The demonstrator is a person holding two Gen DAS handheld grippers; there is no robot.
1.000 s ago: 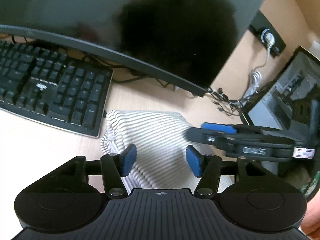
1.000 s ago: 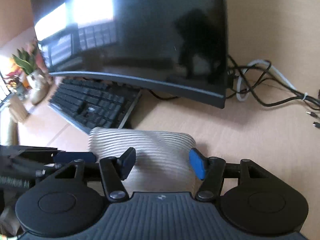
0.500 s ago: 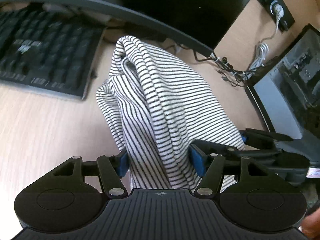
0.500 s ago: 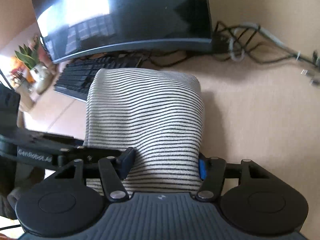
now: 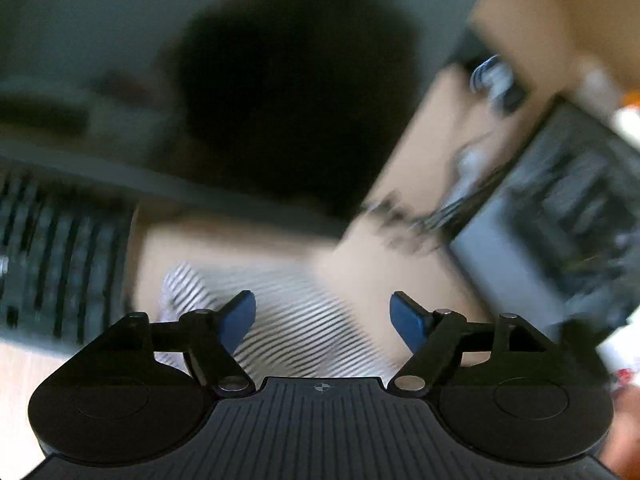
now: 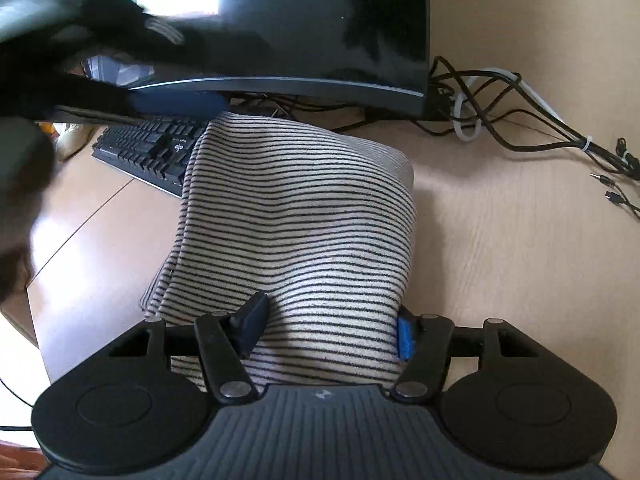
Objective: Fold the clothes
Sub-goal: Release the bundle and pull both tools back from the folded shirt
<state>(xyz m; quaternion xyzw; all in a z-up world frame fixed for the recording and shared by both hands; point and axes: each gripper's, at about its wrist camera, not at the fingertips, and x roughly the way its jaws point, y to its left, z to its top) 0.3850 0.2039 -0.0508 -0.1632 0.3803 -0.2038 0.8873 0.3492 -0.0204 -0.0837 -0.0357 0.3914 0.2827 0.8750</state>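
Your right hand-held gripper [image 6: 326, 330] is pinching the striped cloth [image 6: 296, 216], with one blue pad pressed on each side of it. The cloth bulges up from the pads toward 12 o'clock and lies on the wooden counter [image 6: 500, 248]. Its far edge sits just in front of the black keyboard [image 6: 148, 148], out at 10 o'clock. Above that, at 12 o'clock, stands the big dark monitor [image 6: 304, 20]. A bunch of cables [image 6: 516, 128] lies on the counter at 2 o'clock. A dark blurry shape with a blue pad fills the corner at 10 o'clock; you cannot tell just what it is. Your left hand-held gripper [image 5: 323, 318] has its blue pads spread wide with nothing between them. This view is very blurry. The striped cloth [image 5: 288, 308] lies below the pads on the counter [image 5: 248, 244]. The keyboard [image 5: 60, 268] is at 9 o'clock, the monitor [image 5: 260, 92] at 12 o'clock, and a second screen [image 5: 560, 216] at 2 o'clock.
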